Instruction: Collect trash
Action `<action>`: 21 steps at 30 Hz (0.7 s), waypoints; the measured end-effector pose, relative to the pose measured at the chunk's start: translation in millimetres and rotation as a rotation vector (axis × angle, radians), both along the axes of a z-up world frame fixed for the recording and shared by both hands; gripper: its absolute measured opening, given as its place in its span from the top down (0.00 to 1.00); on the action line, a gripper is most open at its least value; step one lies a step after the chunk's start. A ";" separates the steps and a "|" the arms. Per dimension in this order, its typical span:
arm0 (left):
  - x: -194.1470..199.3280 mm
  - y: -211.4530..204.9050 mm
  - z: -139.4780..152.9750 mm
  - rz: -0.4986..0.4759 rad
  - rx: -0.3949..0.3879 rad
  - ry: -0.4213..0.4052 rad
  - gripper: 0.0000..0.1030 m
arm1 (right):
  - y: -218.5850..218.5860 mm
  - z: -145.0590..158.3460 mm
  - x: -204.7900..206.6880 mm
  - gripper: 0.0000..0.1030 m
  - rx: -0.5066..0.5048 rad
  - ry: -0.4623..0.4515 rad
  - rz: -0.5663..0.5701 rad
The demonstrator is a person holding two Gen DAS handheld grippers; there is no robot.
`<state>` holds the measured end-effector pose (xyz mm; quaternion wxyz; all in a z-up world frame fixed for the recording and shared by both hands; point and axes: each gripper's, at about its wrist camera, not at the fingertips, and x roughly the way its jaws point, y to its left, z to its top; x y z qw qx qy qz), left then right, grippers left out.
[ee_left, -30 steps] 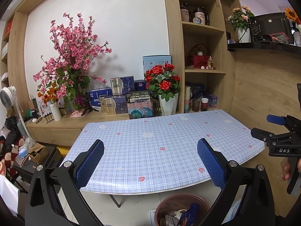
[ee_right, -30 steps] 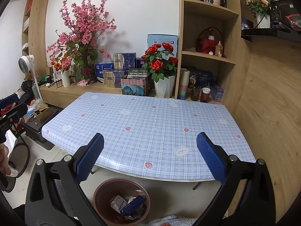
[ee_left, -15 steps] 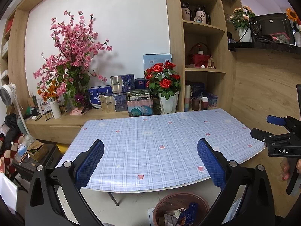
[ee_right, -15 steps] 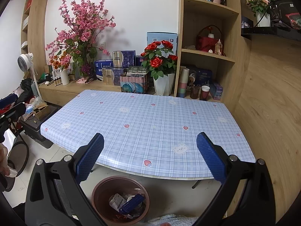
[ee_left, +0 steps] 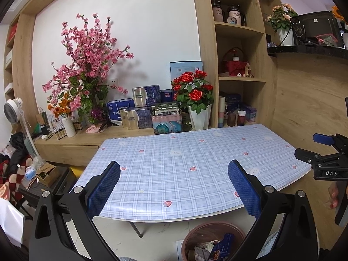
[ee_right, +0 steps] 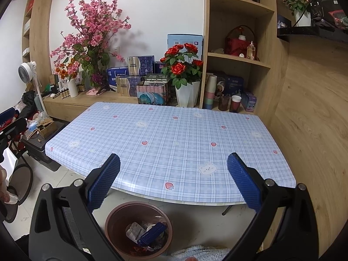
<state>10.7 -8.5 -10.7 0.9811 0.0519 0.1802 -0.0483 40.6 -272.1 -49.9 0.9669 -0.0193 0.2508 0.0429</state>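
While both grippers gape, trash [ee_right: 143, 231] fills bin [ee_right: 113, 221], perhaps wrappers.

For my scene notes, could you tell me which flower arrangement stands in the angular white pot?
The red roses, beside the shelf unit; the pink blossom branches and orange flowers stand farther left.

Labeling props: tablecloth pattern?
Light-blue plaid tablecloth with strawberry and bear prints; right wrist view shows it best.
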 end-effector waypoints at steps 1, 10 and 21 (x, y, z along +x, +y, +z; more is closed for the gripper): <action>0.3 0.4 0.0 0.001 -0.002 0.001 0.06 | 0.1 0.0 -0.5 0.06 -0.001 0.000 0.000; 0.5 -2.3 -0.5 0.005 0.007 0.002 0.06 | -3.1 -0.1 -3.8 0.06 -0.014 -0.005 -0.013; 0.8 -3.0 -0.5 0.005 0.011 0.002 0.06 | -2.5 -1.6 -3.1 0.06 -0.026 -0.001 -0.022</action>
